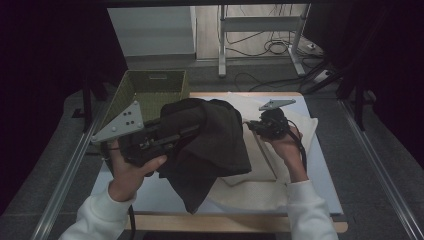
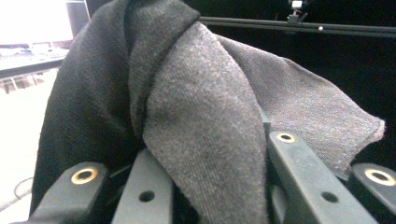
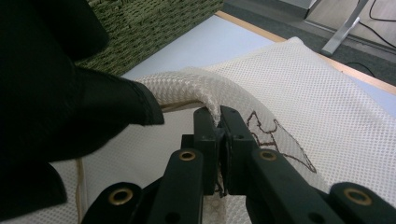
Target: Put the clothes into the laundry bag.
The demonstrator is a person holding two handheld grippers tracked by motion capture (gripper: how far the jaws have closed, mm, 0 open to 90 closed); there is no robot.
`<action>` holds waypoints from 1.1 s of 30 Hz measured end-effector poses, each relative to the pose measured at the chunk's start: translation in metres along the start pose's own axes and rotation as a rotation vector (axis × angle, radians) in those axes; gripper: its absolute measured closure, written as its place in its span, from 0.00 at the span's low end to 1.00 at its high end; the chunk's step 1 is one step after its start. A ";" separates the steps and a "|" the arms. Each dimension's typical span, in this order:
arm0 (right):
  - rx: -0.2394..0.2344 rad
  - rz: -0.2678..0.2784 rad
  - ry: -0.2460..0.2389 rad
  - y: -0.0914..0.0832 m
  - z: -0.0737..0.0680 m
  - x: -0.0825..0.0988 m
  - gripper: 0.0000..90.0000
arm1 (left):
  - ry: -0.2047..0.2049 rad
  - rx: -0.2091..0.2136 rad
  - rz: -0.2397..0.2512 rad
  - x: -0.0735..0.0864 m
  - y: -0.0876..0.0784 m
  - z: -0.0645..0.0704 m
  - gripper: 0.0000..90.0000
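The left tongs, nearest the camera, are clenched on a dark charcoal knit garment, which bunches between the two jaws in the left gripper view and hangs lifted above the bench, draping over the white mesh fabric bag. The right tongs grasp a raised fold of that bag's edge, jaws pressed tight. A green woven basket stands at the bench's far left corner.
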State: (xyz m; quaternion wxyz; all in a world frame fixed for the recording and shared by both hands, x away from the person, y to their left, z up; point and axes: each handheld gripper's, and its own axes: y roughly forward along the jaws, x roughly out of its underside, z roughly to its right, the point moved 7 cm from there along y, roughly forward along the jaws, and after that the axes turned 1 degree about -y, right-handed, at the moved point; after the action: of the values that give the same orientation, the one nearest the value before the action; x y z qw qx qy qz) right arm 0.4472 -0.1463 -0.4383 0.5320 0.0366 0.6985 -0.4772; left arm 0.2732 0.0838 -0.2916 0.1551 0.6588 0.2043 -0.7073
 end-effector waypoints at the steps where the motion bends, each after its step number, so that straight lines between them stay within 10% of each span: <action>1: 0.000 0.000 0.000 0.000 0.000 0.000 0.96 | 0.000 0.000 0.000 0.000 0.000 0.000 0.80; 33: -0.005 0.017 -0.006 -0.003 -0.002 -0.002 0.96 | -0.065 0.068 -0.179 0.068 0.057 0.008 0.80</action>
State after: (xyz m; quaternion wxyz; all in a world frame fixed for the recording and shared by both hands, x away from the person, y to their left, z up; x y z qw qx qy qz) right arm 0.4454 -0.1454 -0.4347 0.5381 0.0397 0.6978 -0.4711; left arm 0.2880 0.0336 -0.3633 0.0752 0.6195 0.2331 -0.7458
